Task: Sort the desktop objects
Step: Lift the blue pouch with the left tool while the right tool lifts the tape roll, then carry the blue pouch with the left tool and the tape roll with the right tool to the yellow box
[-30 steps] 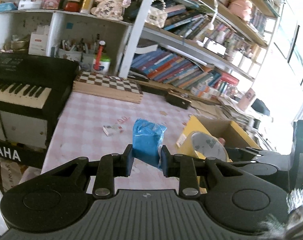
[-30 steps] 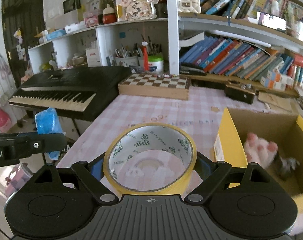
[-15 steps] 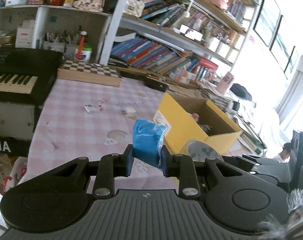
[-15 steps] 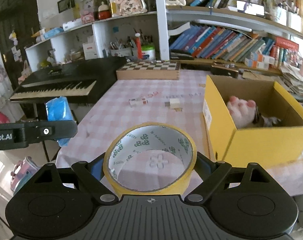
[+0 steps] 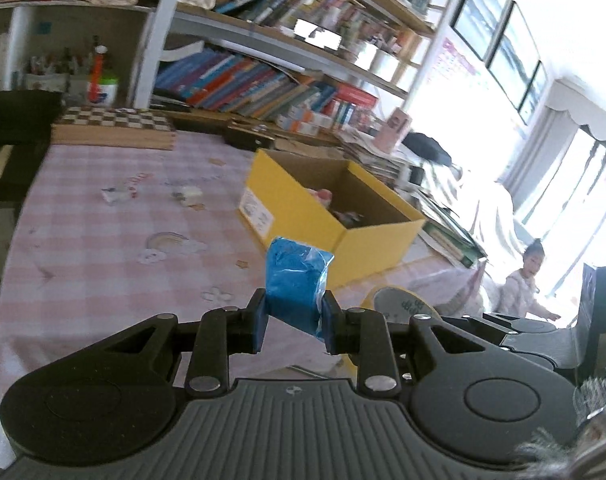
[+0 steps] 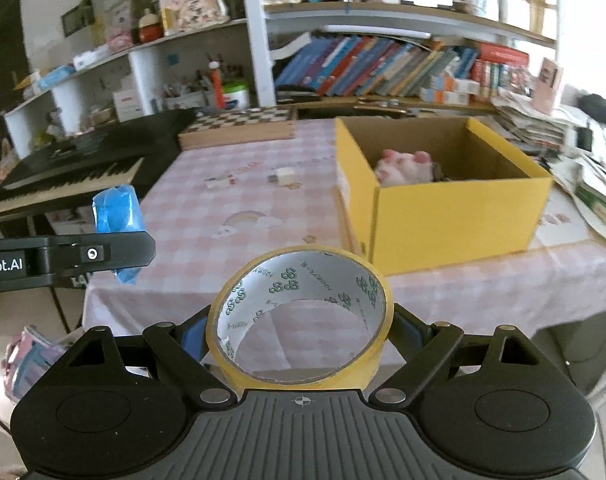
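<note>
Both hands loaded, mid-carry toward the yellow cardboard box (image 6: 455, 208). My left gripper (image 5: 294, 320) is clamped on a blue plastic-wrapped packet (image 5: 297, 280), which sticks up above the pads. My right gripper (image 6: 299, 332) has its jaws spread wide around a roll of yellow tape (image 6: 299, 316), pads pressing its outer wall, core facing the camera.

Step in hand, as I read it: transport, not yet at drop-off. Both items sit off the near edge of the pink checked tablecloth (image 6: 239, 216); the box stands ahead on the table, top open, a pink plush toy (image 6: 403, 166) already inside.

Next move probably needs both loads lifted over the near box wall before release. One at a time looks safer: the left gripper shows just beside the right one in the right wrist view, so they could crowd each other at the opening. The tape is wide, so it should go in clear of the rim.

Around: two small items (image 6: 285, 176) lie loose on the cloth, likely still to sort. Chessboard (image 6: 239, 122), keyboard (image 6: 67, 172), bookshelves (image 6: 383, 64) behind. Path to the box looks unobstructed. A child (image 5: 525, 284) shows far right, well apart.
</note>
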Available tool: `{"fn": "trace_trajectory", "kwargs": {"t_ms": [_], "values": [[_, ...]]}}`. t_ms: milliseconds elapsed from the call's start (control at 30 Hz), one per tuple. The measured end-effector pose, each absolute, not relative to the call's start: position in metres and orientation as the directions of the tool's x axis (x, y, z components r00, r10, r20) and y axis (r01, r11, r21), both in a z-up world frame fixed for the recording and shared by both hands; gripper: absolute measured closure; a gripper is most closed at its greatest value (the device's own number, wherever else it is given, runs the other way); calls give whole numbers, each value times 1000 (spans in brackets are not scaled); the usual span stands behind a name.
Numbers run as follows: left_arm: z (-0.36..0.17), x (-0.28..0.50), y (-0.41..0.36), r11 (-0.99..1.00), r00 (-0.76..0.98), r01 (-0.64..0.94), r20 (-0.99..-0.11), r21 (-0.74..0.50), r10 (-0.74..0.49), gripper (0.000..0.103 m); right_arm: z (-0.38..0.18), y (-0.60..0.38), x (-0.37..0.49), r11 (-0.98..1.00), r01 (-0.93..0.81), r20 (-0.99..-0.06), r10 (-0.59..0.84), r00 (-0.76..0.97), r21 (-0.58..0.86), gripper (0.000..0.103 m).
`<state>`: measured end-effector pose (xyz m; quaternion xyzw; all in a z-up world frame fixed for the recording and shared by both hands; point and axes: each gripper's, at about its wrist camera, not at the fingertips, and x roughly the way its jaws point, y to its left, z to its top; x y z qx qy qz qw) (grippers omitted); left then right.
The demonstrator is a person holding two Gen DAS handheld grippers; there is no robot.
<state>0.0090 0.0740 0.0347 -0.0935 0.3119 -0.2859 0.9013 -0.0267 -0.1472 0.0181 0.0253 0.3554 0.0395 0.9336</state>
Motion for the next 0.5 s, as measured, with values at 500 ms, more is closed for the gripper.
{"fn": "trace_trajectory", "kwargs": {"t_ms": [500], "values": [[27,16,28,732,525,575,-522,-366,-672,78,12,-185,-48,992,107,-688,-31,725,67,13]]}}
